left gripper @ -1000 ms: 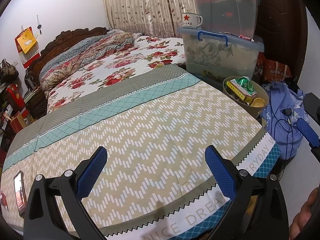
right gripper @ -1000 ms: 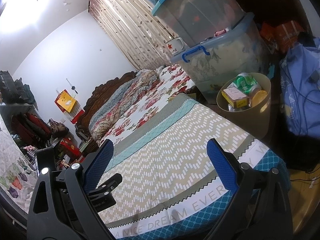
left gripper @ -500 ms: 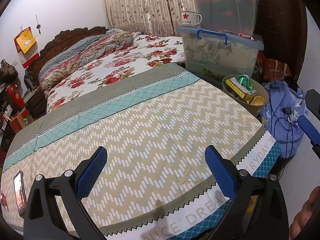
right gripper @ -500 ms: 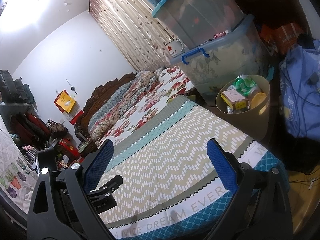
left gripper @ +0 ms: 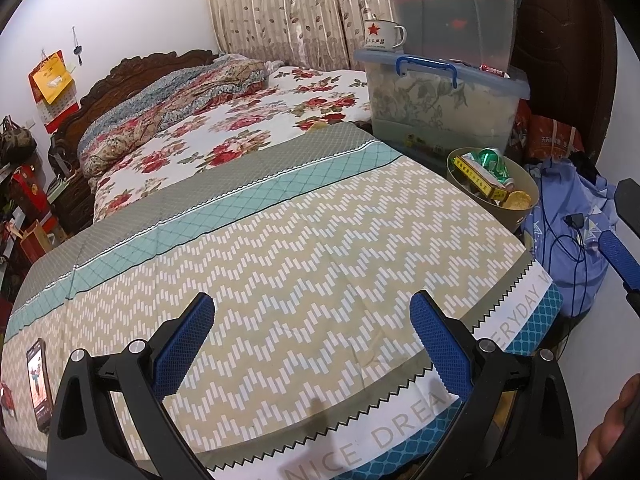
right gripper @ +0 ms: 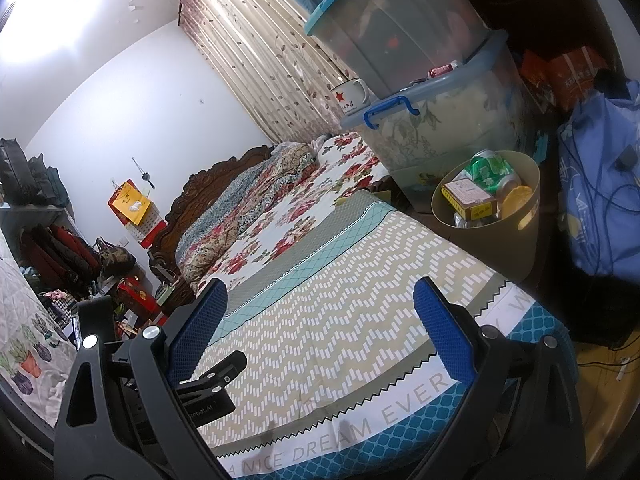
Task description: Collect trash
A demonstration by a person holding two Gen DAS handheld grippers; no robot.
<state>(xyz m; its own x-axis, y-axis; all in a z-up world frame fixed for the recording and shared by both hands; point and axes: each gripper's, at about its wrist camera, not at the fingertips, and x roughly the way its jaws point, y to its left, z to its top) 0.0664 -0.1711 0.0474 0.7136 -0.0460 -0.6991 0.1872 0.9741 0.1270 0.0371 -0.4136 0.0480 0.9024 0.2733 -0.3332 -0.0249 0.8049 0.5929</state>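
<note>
Both tools are spread wide and hold nothing: my left gripper (left gripper: 312, 340) and my right gripper (right gripper: 320, 328) hover over the foot of the bedspread (left gripper: 304, 248). The trash lies ahead and to the right, already inside the round tan bin (right gripper: 524, 236) just off the bed's far right corner, below the stacked clear storage boxes (right gripper: 448, 132); my right gripper is nearer. Contents: a crumpled green can (right gripper: 490, 172), a flat yellow carton (right gripper: 468, 198) lying lengthwise across the rim, a ridged yellow disc (right gripper: 516, 196). The woven chevron cloth shows only a phone (left gripper: 38, 380); I judge collection nearly done.
</note>
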